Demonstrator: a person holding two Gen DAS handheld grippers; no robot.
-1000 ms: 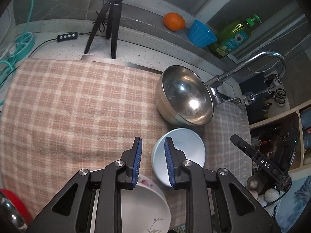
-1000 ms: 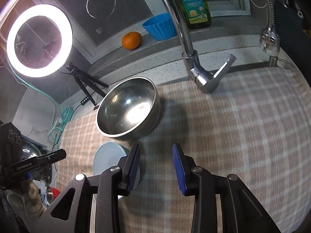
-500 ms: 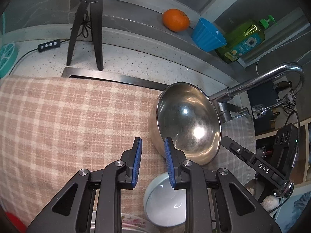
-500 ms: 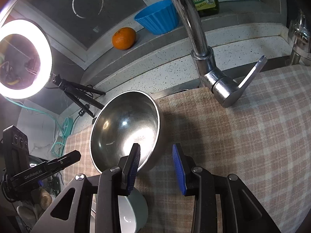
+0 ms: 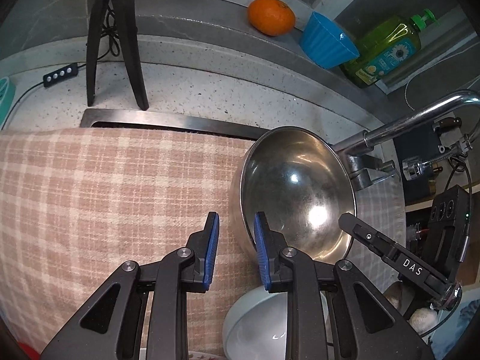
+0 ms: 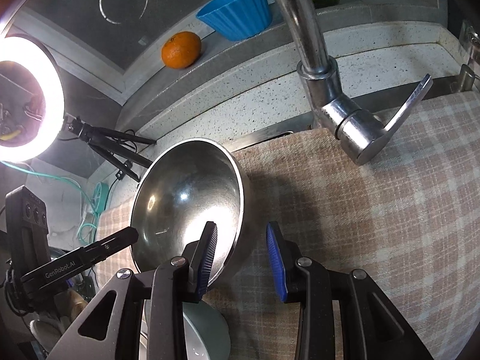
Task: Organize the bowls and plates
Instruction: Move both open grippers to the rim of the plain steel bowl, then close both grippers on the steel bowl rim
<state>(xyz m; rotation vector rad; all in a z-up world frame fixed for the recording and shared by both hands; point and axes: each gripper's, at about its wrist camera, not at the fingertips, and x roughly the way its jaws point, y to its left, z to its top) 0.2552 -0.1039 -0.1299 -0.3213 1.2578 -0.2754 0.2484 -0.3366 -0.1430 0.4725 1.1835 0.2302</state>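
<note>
Left gripper (image 5: 234, 247): its two blue-padded fingers (image 5: 211, 249) stand apart on either side of the near rim of the round stainless-steel bowl (image 5: 295, 192), one pad outside the wall and one inside; whether the pads press on the metal cannot be told. Right gripper (image 6: 241, 255): its blue pads (image 6: 276, 258) are likewise apart and straddle the opposite part of the same rim, the left pad inside the bowl and the right pad over the cloth; its jaws have just been closing, with the rim between them and a clear gap beside the outer pad. In each wrist view the other gripper's black finger reaches to the bowl's rim from the side.

The steel bowl stands tilted on a pink-and-cream checked cloth (image 5: 99, 198), just in front of the chrome tap (image 6: 339, 102). A pale blue-grey ceramic bowl (image 5: 258, 327) lies just beside it, under the left gripper's body.

Behind the cloth, a speckled stone counter (image 5: 210, 90) carries a black tripod (image 5: 114, 39). On the ledge above are an orange mandarin (image 5: 271, 15), a blue fluted plastic cup (image 5: 327, 42) and a green bottle of dish soap (image 5: 387, 51). A lit ring lamp (image 6: 27, 99) shows at the right view's left edge.
</note>
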